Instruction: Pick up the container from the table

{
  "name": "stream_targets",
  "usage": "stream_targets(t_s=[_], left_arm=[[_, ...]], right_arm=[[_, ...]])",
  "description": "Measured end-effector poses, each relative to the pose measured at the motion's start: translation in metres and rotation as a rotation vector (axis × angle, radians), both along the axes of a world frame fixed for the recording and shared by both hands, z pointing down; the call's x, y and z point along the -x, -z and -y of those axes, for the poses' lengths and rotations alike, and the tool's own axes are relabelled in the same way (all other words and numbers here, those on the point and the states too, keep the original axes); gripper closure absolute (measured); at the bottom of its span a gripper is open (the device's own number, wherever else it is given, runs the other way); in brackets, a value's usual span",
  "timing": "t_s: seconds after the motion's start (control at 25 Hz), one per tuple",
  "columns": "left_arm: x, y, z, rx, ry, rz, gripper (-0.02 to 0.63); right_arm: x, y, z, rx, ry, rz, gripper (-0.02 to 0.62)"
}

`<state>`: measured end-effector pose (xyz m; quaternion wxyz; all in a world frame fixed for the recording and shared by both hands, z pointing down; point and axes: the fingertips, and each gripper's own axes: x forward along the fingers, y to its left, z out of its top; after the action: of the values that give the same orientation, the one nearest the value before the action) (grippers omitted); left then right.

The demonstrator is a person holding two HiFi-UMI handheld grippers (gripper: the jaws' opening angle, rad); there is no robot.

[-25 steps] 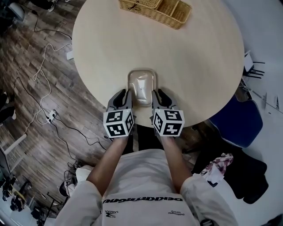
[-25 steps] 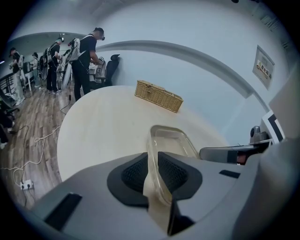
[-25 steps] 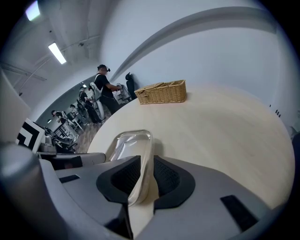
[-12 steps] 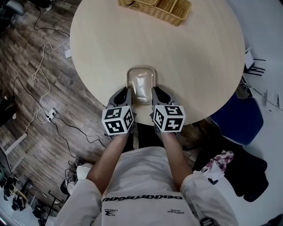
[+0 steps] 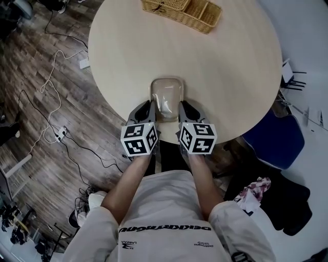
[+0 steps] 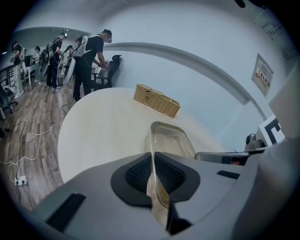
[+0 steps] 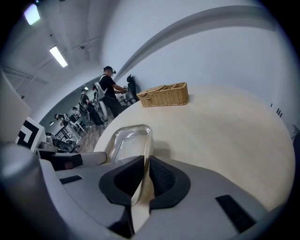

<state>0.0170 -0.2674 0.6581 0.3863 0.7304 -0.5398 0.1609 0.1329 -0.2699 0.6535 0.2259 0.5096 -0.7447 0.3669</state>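
Clamping container [image 5: 166,91] walls as before: left tool [image 5: 149,107]; right tool [image 5: 183,107]

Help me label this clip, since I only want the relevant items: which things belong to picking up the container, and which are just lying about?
Part of the job:
- container
- left gripper and right gripper, jaws closed on its side walls
- table

Just lying about:
- wicker basket
- power strip on the floor
- blue chair

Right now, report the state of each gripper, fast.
Left gripper: shut on the left wall of the clear rectangular container.
Right gripper: shut on that container's right wall.
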Motion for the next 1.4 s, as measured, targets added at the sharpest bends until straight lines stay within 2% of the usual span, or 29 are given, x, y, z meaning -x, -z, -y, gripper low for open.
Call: stream_targets(t_s=[0.6,0.88,1.4], left_arm=[[0.016,0.079,-0.031,-0.098,-0.020,-0.024,0.568],[0.028,0.134,-0.050,-0.176,-0.041,-0.048,0.569],[0.048,0.204,-0.093,-0.308,-0.055,-0.070,0.568]], right_arm=[[0.016,0.078,-0.032,-0.106,-0.015,0.002,0.531],[0.028,0.134,-0.053,-0.193,-0.016,-0.006,0.531],[0.048,0.203,-0.097,-0.333,-0.015,-0.015,0.531]])
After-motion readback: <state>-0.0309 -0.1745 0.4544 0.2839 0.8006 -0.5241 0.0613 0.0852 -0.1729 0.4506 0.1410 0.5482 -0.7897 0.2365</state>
